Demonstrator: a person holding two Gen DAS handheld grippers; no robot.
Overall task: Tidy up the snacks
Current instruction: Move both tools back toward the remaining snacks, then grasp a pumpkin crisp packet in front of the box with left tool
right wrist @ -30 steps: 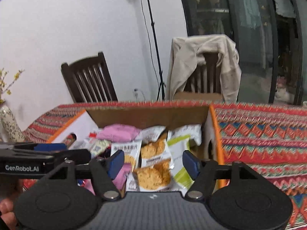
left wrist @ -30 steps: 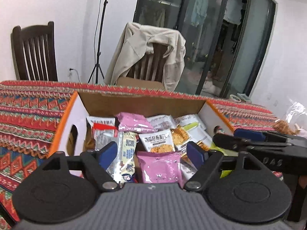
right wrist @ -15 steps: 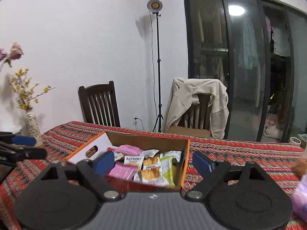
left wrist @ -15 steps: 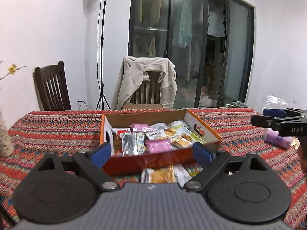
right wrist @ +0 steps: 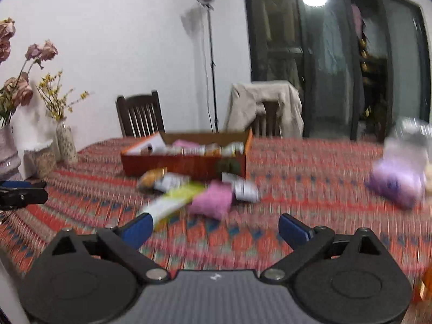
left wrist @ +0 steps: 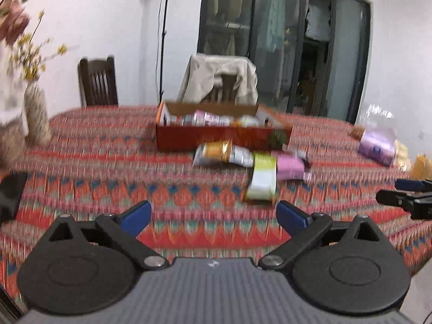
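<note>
The right tool (right wrist: 213,229) hangs with its jaws wide apart above the counter (right wrist: 310,167). Mid-counter stands a box (right wrist: 186,159) of snacks; before it lie a pink packet (right wrist: 213,201) and a green packet (right wrist: 175,197) (blurred). A vase (right wrist: 66,141) stands by the left edge.

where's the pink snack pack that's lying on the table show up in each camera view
Left wrist: the pink pack lies right of centre, in front of the box's right end, beside the green pack.
Right wrist: the pink pack sits just left of centre, below the box, right of the green pack.
Shared landmark: the box of snacks on the patterned tablecloth.
</note>
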